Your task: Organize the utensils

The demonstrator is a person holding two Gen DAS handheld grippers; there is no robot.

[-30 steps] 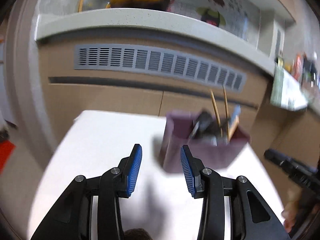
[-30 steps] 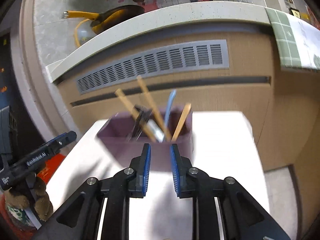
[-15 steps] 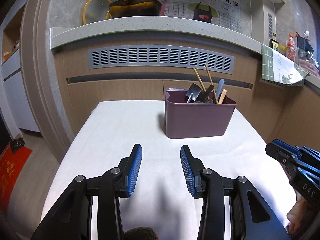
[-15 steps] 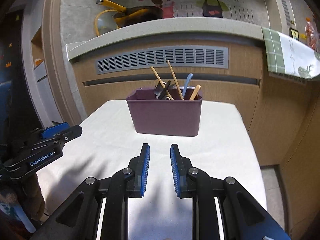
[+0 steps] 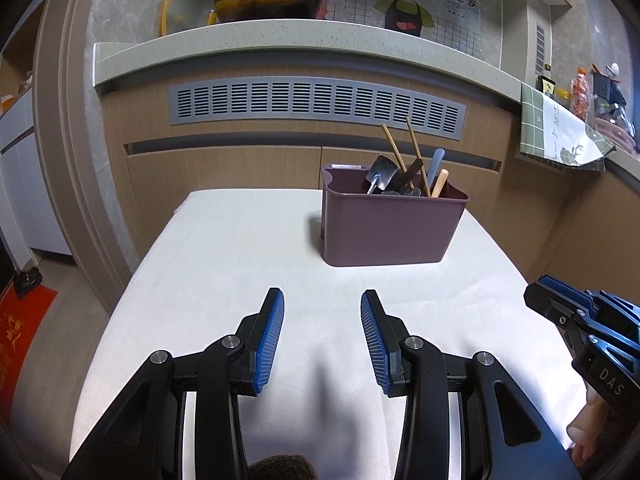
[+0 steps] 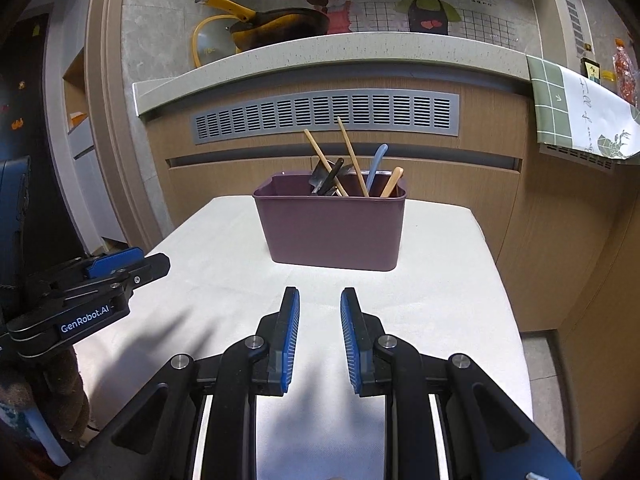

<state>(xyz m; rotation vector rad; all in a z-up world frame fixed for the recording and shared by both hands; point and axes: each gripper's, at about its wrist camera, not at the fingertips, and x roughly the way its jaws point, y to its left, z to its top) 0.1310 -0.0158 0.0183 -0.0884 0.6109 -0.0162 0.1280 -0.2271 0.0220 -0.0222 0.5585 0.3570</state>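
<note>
A dark purple utensil bin (image 5: 390, 228) (image 6: 332, 230) stands upright near the far end of the white table (image 5: 240, 264) (image 6: 224, 264). Several utensils stick out of it: wooden chopsticks (image 5: 394, 148) (image 6: 350, 152), a black spoon (image 5: 382, 170), a pale blue handle (image 6: 377, 160), a wooden handle (image 6: 394, 180). My left gripper (image 5: 322, 336) is open over the near part of the table, nothing between its fingers. My right gripper (image 6: 320, 338) is open more narrowly, empty too, well short of the bin. Each gripper shows at the edge of the other's view.
Behind the table runs a wooden counter front with a grey vent grille (image 5: 316, 106) (image 6: 324, 114). A yellow-handled pan (image 6: 276, 26) sits on the counter top. A green checked cloth (image 5: 560, 132) (image 6: 580, 116) hangs at the right. A red mat (image 5: 20, 332) lies on the floor at left.
Both grippers have drawn back from the bin, which now looks smaller and farther away. Jaw openings are unchanged. Little has moved in the last half second.
</note>
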